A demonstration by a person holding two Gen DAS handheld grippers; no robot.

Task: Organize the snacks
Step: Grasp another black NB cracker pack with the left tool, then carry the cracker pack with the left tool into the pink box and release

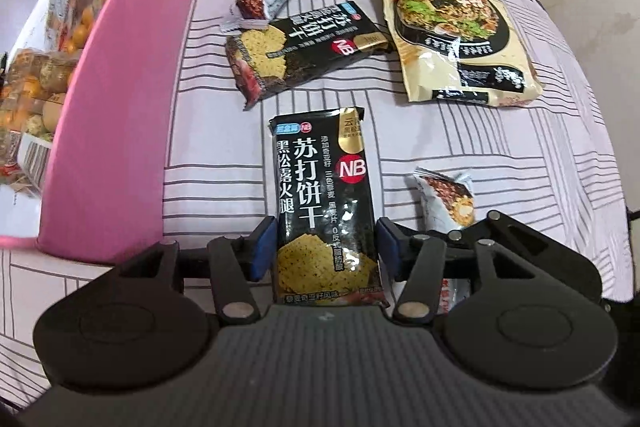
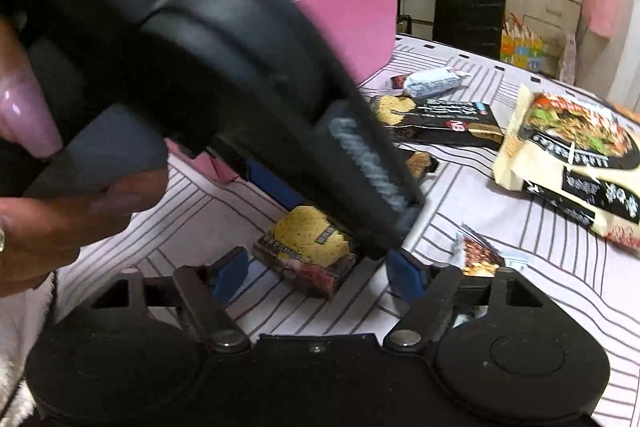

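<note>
Left claw (image 1: 326,247) clamps cracker pack (image 1: 324,203) — right claw (image 2: 316,277) spread, hovering low.

"NB" and "苏打饼干" on black cracker packet (image 1: 325,203)

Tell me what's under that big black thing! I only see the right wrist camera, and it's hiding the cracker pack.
Observer: That is the left gripper. Its blue pads sit at both long edges of the black cracker pack.
Operator: Is anything inside the pink box?
Observer: Yes, the pink box holds clear snack bags with orange and speckled pieces.
Operator: What's printed on the pack?
Observer: A red NB circle, facing up, above a cracker picture.
</note>
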